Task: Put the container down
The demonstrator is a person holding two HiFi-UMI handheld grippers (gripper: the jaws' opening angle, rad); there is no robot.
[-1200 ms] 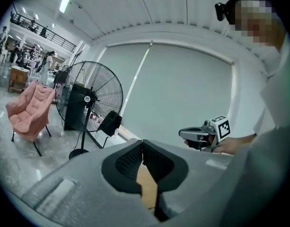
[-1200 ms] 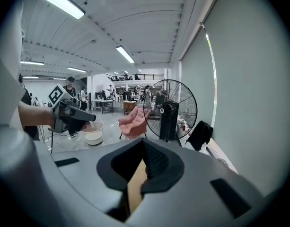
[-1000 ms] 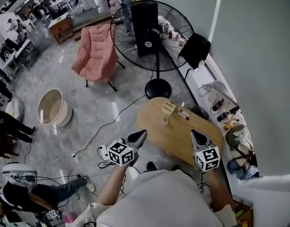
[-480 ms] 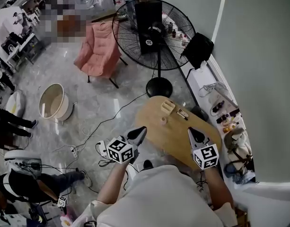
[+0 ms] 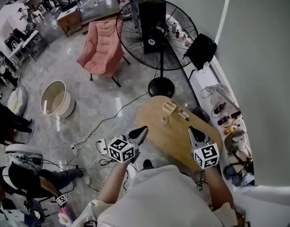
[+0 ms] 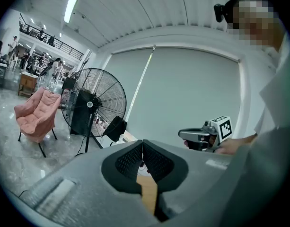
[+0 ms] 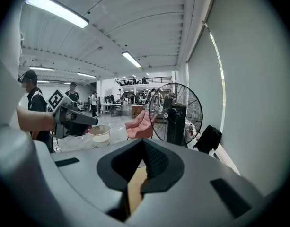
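Observation:
A small tan container (image 5: 169, 108) stands on the far part of the round wooden table (image 5: 178, 141), with a little pale cup (image 5: 164, 121) and a dark-and-white item (image 5: 184, 114) close by. My left gripper (image 5: 143, 129) hovers at the table's left edge, shut and empty. My right gripper (image 5: 192, 129) is over the table's near right part, also shut with nothing in it. In the left gripper view the pads (image 6: 135, 160) meet and the right gripper (image 6: 201, 136) shows beyond. The right gripper view shows its closed pads (image 7: 152, 162) and the left gripper (image 7: 74, 119).
A big black floor fan (image 5: 156, 27) stands behind the table, a pink chair (image 5: 103, 48) to its left. A round pale tub (image 5: 56, 100) and cables (image 5: 88, 141) lie on the floor. A low shelf with bottles (image 5: 225, 115) runs along the right wall. People sit at the far left.
The left gripper has edged slightly forward along the table's edge. The right gripper has stayed put. Both remain shut and empty.

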